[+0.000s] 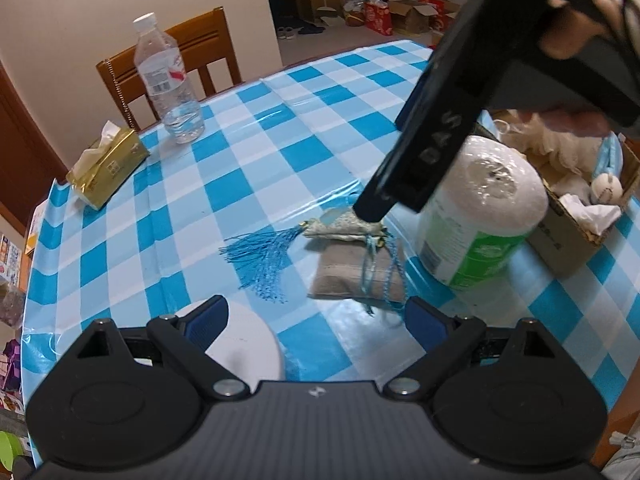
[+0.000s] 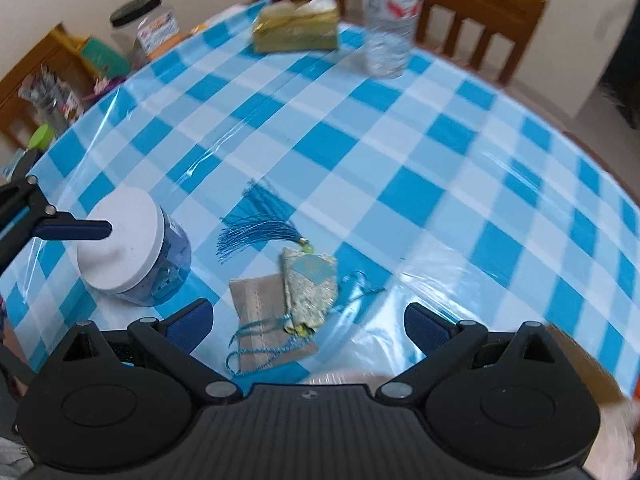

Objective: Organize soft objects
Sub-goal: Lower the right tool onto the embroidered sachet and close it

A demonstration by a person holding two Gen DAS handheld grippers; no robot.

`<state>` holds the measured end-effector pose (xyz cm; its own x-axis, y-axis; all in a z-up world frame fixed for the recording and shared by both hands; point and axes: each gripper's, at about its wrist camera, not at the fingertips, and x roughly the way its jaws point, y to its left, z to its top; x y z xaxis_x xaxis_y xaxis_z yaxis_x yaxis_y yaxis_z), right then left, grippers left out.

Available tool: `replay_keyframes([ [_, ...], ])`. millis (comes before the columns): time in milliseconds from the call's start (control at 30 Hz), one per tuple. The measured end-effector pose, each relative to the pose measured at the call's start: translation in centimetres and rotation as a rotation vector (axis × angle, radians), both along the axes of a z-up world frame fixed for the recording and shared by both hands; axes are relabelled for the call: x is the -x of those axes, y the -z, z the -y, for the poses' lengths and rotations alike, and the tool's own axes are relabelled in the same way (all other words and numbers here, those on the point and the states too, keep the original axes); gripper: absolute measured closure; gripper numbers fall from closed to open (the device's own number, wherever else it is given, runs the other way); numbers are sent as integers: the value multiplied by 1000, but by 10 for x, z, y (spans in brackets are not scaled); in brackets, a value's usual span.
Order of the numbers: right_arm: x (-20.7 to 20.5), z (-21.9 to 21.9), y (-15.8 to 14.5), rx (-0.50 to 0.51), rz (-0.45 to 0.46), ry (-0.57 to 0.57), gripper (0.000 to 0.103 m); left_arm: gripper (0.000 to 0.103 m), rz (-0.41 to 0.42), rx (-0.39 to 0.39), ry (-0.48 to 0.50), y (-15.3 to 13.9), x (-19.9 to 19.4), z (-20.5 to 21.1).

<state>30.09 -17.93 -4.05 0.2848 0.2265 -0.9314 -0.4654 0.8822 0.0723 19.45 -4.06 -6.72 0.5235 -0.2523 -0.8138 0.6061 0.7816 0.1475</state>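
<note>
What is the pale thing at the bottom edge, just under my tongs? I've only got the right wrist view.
Observer: A wrapped paper roll with a green label, standing upright beside the grey sachet.
Operator: Is there anywhere to put the soft things?
Observer: Yes, an open cardboard box sits just past the roll, with fluffy white items inside.
Operator: How near are my tongs to the sachets?
Observer: In the left wrist view, one finger of the right tongs points down at the patterned sachet. I can't tell whether it touches.

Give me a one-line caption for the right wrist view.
Open right gripper above tasselled sachet lying on grey pouch.
</note>
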Motion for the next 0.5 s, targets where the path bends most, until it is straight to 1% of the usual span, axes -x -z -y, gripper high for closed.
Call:
replay_keyframes([
  [133,-23,-12,16,5,-66,-52,1,8,-1,-5,-9,2,-4,-4],
  [233,-39,-18,29,3,-120,-71,2,8,4,-15,-13,4,-7,-6],
  [433,-66,-18,51,-24,-228,-40,10,8,9,-23,-9,8,-10,-7],
  [500,-71,-18,59,-28,-261,-28,15,8,6,-25,-10,10,-12,-6],
])
